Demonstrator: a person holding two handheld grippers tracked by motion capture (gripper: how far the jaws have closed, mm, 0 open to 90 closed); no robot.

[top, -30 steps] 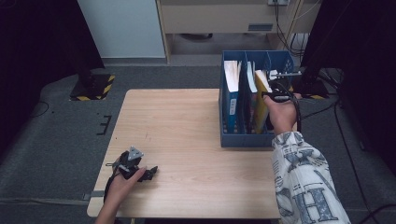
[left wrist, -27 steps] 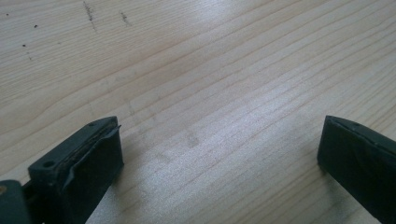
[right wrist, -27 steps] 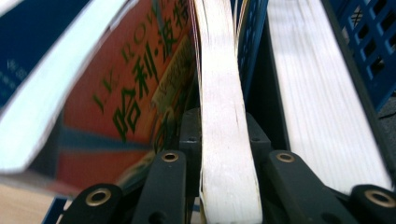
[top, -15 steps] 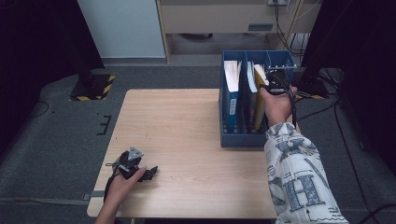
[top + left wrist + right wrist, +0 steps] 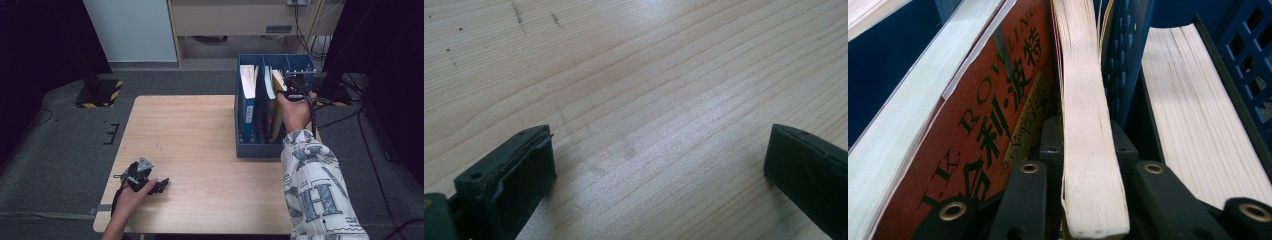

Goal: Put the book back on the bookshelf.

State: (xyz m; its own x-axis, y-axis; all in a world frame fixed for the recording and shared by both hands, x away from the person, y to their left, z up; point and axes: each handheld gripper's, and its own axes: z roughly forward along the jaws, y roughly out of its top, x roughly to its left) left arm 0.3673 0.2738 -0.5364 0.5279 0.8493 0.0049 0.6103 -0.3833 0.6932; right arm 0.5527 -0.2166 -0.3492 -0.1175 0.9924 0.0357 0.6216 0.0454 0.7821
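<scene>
Since the earlier frames the right gripper (image 5: 294,86) has gone further back along the blue rack (image 5: 243,147). Its fingers (image 5: 1120,145) are clamped on the page edge of a thin book (image 5: 1088,150), which stands in the rack beside a red book (image 5: 988,130). The left gripper (image 5: 145,176) rests on the desk (image 5: 200,140), fingers (image 5: 519,170) wide apart, gripping nothing

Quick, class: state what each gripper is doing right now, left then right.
Left gripper: open, holding nothing, resting low over the wooden table.
Right gripper: shut on a thin cream-edged book in the blue file box.
</scene>
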